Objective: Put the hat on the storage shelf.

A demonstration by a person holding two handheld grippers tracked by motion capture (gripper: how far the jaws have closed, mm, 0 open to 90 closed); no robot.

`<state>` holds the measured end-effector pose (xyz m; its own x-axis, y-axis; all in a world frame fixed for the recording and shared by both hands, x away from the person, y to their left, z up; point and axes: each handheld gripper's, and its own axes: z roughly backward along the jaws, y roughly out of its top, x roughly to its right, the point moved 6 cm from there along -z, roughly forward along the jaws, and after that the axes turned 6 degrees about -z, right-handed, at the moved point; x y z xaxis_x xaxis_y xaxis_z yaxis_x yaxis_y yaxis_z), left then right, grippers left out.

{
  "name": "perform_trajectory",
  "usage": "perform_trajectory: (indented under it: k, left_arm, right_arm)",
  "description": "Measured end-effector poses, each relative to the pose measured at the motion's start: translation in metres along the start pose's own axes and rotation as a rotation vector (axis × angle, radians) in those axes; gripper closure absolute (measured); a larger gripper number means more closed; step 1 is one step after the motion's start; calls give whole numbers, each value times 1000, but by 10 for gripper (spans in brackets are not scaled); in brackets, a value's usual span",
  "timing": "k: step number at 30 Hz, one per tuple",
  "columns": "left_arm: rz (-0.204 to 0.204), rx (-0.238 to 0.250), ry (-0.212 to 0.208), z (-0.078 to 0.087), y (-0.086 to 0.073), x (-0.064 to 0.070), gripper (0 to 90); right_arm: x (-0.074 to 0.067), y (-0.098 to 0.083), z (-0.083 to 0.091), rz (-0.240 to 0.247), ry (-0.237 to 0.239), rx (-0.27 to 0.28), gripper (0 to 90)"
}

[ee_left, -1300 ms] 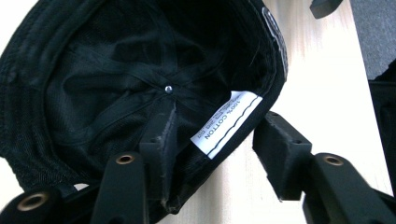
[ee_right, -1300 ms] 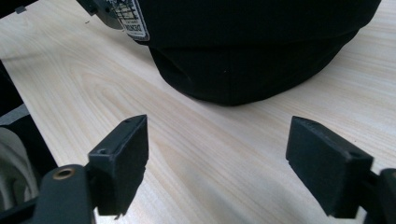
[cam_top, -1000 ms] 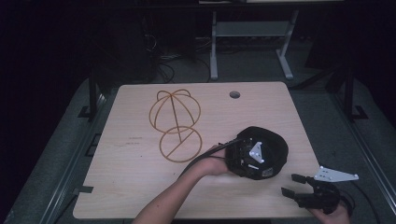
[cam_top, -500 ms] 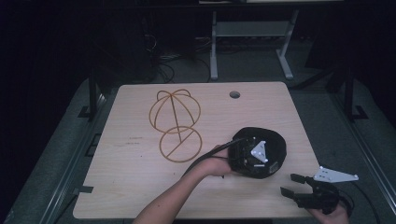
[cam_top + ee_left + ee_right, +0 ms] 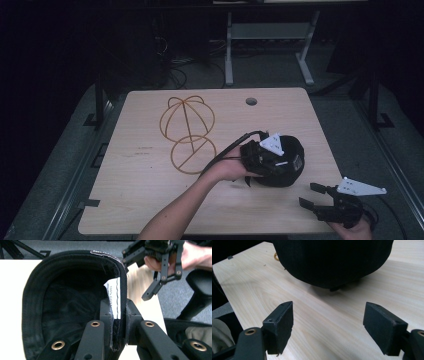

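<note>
- The left tool point(image 5: 117, 322) is pinching the black cap point(image 5: 280, 167) by its rim, at 4 o'clock on the surface point(image 5: 150, 200).
- The thin rim could be slipping out.
- The right tool point(image 5: 332, 327) is waiting open, and the cap might be bumping the wire stand point(image 5: 187, 132).

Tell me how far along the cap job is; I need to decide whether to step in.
Done: the left gripper is shut on the black cap, pinching its rim beside the white label. In hand: the cap looks slightly raised off the table. Left: probably setting it on the wire stand, bare so far; the right gripper waits open.
</note>
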<state>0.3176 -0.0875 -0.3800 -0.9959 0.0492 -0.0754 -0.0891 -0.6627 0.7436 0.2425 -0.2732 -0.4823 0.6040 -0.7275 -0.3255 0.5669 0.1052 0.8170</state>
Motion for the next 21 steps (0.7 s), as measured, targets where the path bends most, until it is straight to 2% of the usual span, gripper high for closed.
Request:
perform_trajectory:
  k: [4, 8, 18, 21]
  left_arm:
    - [23, 41, 4, 10, 5, -4, 803]
    - [33, 52, 3, 14, 10, -5, 803]
    - [-7, 64, -18, 14, 26, 3, 803]
    - [-18, 71, -24, 14, 32, 5, 805]
  right_arm:
    - [-4, 7, 0, 12, 5, 32, 236]
    - [-10, 15, 0, 15, 25, 66, 230]
    - [-19, 31, -5, 15, 53, 139, 229]
    - [-20, 32, -6, 20, 42, 153, 236]
